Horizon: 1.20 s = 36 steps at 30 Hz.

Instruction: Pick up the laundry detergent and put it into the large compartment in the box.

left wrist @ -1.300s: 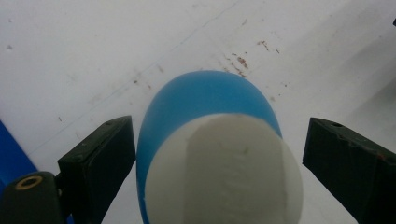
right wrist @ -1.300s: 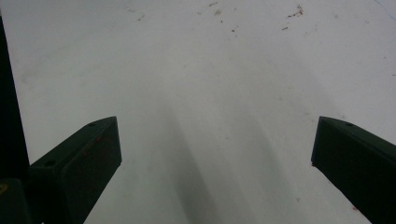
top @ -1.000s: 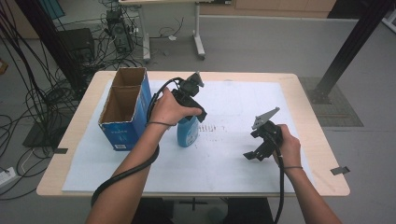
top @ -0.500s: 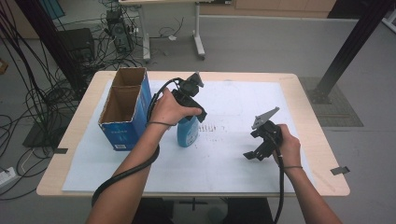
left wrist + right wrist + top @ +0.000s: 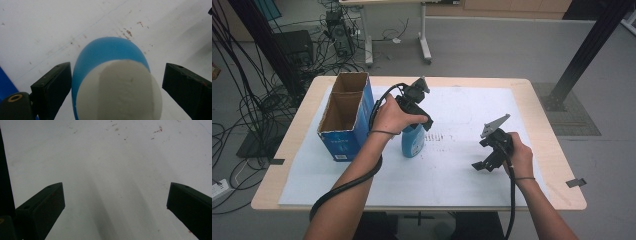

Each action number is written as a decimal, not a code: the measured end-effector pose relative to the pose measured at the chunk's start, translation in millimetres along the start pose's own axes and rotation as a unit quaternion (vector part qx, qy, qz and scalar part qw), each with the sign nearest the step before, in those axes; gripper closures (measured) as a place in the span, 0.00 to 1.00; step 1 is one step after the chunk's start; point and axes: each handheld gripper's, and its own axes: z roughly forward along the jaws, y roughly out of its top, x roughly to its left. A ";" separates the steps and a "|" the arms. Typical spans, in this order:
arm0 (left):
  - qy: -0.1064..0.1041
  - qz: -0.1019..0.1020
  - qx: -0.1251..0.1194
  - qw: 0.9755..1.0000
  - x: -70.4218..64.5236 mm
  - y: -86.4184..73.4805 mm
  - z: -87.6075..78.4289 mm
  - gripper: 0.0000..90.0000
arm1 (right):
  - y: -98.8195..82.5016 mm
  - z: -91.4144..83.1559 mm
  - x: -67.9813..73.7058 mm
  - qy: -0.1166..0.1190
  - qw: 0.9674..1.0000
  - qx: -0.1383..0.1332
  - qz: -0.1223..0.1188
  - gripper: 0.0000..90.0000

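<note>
On the white sheet (image 5: 452,170) of the table (image 5: 287,150), a blue carton (image 5: 346,120) stands at the left. Just beside it stands a blue bottle (image 5: 413,141), between the spread jaws of the left gripper (image 5: 418,120). The right gripper (image 5: 484,162), well apart, has jaws spread on nothing.

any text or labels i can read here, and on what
None can be read.
Blue cardboard box: a pale mark on its front, too small and blurred.
Blue bottle: a pale label patch, illegible.
White sheet: a row of dark marks by the bottle, too small to read.
</note>
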 end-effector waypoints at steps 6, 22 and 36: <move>0.000 0.000 0.001 1.000 -1.8 -0.1 1.1 0.11 | 0.6 -4.3 -0.5 -0.004 1.000 -0.004 0.000 0.02; 0.002 -0.002 0.001 1.000 -0.6 0.9 0.1 0.11 | 0.4 -7.1 -2.4 -0.006 1.000 -0.006 0.000 0.02; 0.009 -0.006 0.002 1.000 2.1 0.2 1.7 0.11 | 2.8 -6.6 -2.5 -0.005 1.000 -0.004 -0.003 0.02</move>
